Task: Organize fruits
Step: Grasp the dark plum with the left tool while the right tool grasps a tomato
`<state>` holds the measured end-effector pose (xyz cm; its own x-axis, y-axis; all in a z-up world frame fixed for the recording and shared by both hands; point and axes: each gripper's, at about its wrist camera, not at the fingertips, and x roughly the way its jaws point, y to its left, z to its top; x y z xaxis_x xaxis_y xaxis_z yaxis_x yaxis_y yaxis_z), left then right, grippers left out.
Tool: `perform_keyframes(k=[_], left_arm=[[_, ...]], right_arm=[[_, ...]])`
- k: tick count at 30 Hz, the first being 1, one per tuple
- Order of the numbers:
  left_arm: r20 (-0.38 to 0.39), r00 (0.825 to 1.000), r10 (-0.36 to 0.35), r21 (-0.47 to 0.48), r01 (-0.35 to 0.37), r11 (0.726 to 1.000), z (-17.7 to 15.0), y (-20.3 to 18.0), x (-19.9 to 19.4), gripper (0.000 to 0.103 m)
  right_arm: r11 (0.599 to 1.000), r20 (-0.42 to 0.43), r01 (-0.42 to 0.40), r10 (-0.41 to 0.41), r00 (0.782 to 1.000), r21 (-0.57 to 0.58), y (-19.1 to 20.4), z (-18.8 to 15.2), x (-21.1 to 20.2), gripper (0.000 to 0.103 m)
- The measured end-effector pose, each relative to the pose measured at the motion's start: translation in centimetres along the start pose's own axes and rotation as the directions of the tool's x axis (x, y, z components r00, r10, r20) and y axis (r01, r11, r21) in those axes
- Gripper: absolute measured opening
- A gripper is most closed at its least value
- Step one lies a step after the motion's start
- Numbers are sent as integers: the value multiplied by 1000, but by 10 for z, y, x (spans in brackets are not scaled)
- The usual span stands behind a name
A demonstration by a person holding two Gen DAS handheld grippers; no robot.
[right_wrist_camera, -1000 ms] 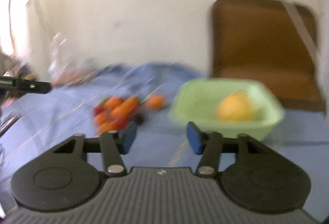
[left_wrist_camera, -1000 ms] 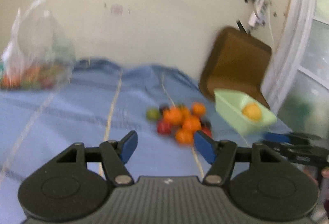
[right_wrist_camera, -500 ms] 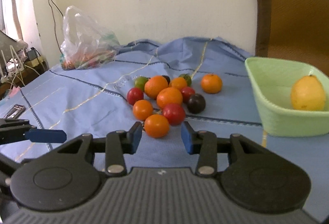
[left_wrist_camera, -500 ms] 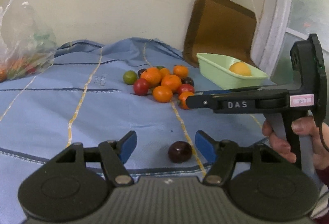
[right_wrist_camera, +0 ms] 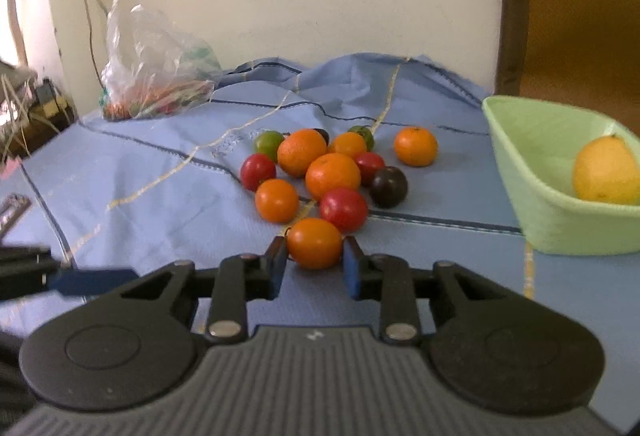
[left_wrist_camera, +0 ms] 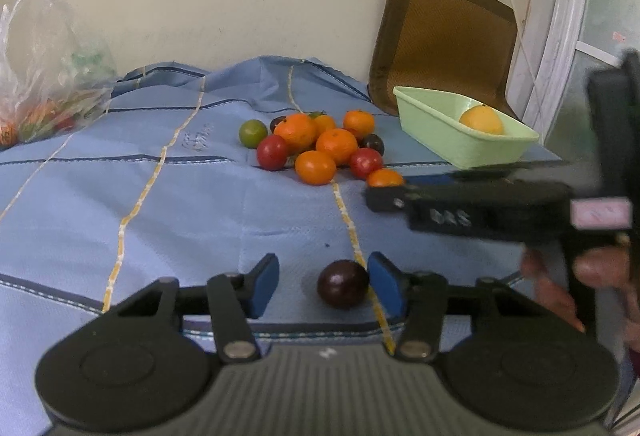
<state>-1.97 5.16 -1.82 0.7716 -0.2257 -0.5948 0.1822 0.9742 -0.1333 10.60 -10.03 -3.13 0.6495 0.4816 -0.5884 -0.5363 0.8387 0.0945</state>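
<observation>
So both hands are going in at once. The right gripper (right_wrist_camera: 315,261) has just been closing, and its fingers (right_wrist_camera: 277,260) are now sitting against both sides of the nearest orange fruit (right_wrist_camera: 315,243), the front one of the pile (right_wrist_camera: 320,172) on the blue cloth (right_wrist_camera: 140,196). It's looking like a grip, though the fruit isn't off the cloth yet. The left gripper (left_wrist_camera: 324,284) has been closing too, and it's straddling the dark plum (left_wrist_camera: 343,284) lying alone, well apart from the pile. The right-hand finger (left_wrist_camera: 385,286) is just about touching it, while the other one is standing clear, so that one is not clamped yet.

Handling-wise, I'm guessing these are light, smooth, round things that are going to roll or squirt out if pinched off-centre. Taking them across the widest part is the safe bet, and gently, since the red tomato-looking ones and the plum are probably soft enough to bruise. The green tub (right_wrist_camera: 560,236) at the right, with a yellow citrus (right_wrist_camera: 606,176) already lying in it, is looking like the place they go.
</observation>
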Motion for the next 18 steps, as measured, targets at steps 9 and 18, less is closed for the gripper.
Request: perform_keyframes(k=[9, 18], left_arm=[[11, 1000, 9, 27, -10, 1000, -2, -2, 1, 59], [38, 999, 31, 143, -37, 989, -7, -21, -5, 59]], right_arm=[[994, 29, 19, -16, 999, -111, -9, -35, -47, 33], [994, 33, 4, -1, 999, -108, -9, -39, -50, 36]])
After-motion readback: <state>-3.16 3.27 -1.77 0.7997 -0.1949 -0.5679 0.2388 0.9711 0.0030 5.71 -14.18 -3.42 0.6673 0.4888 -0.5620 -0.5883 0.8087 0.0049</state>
